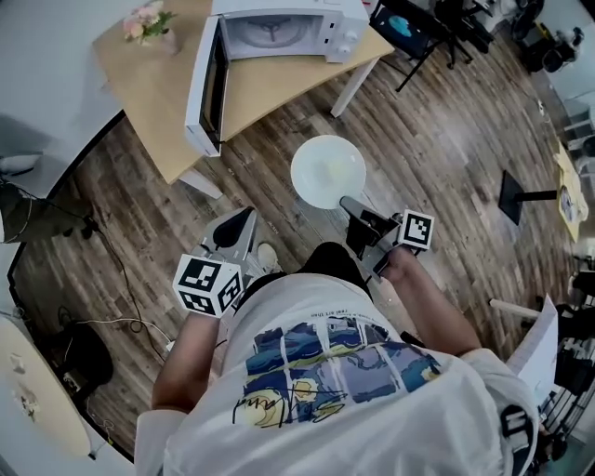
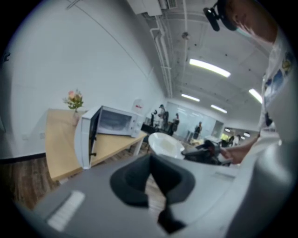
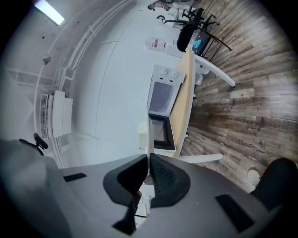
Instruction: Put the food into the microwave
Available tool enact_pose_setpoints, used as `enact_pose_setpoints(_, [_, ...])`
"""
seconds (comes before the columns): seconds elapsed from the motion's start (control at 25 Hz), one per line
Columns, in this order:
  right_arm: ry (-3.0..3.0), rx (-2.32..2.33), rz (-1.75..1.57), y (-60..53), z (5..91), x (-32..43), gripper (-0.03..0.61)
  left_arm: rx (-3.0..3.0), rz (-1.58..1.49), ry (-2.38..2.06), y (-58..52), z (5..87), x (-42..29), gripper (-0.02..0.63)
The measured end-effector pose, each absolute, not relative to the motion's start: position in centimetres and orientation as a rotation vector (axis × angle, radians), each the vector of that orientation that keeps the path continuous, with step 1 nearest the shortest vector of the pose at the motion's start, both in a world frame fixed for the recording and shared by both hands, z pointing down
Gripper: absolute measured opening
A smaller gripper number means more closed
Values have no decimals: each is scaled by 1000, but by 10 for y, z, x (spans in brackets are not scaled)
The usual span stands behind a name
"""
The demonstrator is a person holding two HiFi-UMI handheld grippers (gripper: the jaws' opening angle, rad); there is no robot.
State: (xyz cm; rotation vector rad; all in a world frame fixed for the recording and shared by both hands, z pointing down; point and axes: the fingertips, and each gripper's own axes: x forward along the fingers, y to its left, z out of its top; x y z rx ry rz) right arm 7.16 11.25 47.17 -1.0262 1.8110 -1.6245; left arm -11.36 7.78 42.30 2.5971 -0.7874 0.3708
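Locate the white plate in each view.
Head view: plate at centre frame, right gripper at its near rim.
Left gripper view: plate right of centre, beyond the jaws.
Right gripper view: plate edge-on between the shut jaws.
Shared landmark: the open microwave.

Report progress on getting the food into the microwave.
Done: the microwave door stands open. In hand: the right gripper holds the plate by its rim over the floor, short of the table. Left: set the plate inside; the left gripper is empty.
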Motion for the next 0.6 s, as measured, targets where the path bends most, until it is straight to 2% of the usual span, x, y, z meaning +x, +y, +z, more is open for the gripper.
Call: enact_pose_setpoints(0.6, [1715, -1066, -1629, -42, 489, 72, 15, 2629, 319, -827, -10, 400, -132, 5])
